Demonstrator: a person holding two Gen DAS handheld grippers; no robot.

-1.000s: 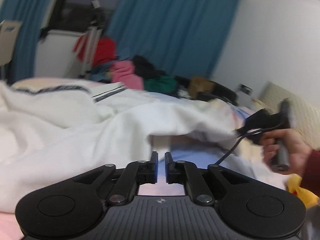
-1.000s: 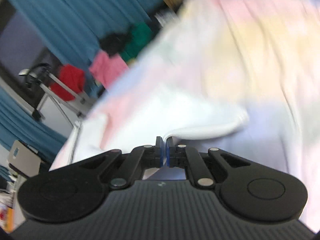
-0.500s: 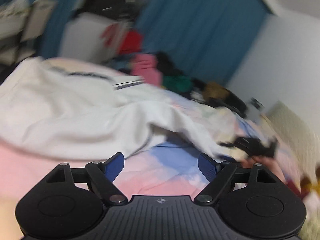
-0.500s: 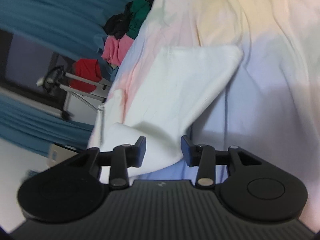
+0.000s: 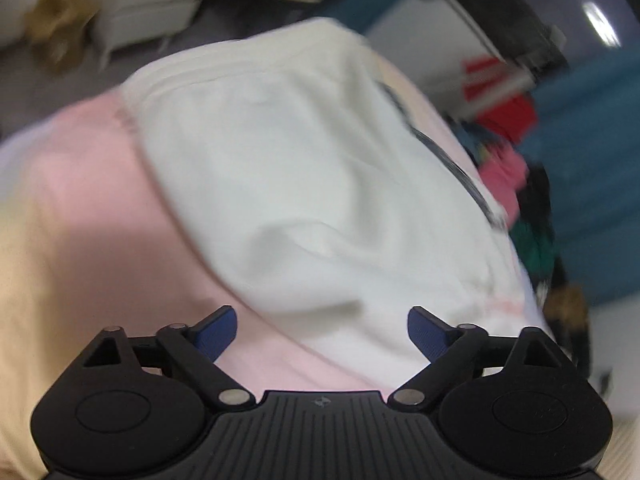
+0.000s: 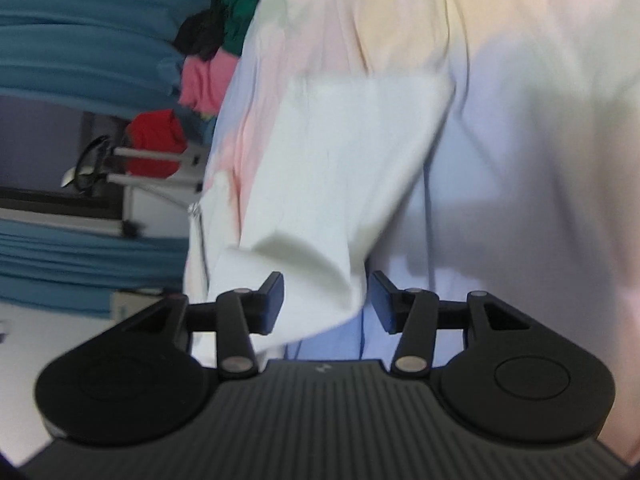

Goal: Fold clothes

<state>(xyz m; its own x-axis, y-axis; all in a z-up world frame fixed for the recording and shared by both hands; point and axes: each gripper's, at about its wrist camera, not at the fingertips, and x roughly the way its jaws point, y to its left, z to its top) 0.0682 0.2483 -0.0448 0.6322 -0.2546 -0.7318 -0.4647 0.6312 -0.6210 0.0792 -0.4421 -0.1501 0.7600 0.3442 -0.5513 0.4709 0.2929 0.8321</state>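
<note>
A white garment (image 5: 312, 184) with a dark striped trim lies spread on the pastel bed sheet (image 5: 88, 208). My left gripper (image 5: 322, 330) is open and empty, just above the garment's near edge. In the right wrist view a sleeve or flap of the same white garment (image 6: 340, 168) lies on the sheet (image 6: 520, 160). My right gripper (image 6: 327, 302) is open, with the folded end of that flap between the jaws but not held.
A pile of pink, green, black and red clothes (image 6: 208, 64) sits at the far end of the bed by blue curtains (image 6: 80, 40). A metal stand (image 6: 152, 168) is beside it. White furniture (image 5: 152, 12) stands past the bed's edge.
Both grippers were shut on the white garment a second ago and have opened and let it drop. The left gripper has swung to face the garment's body.
</note>
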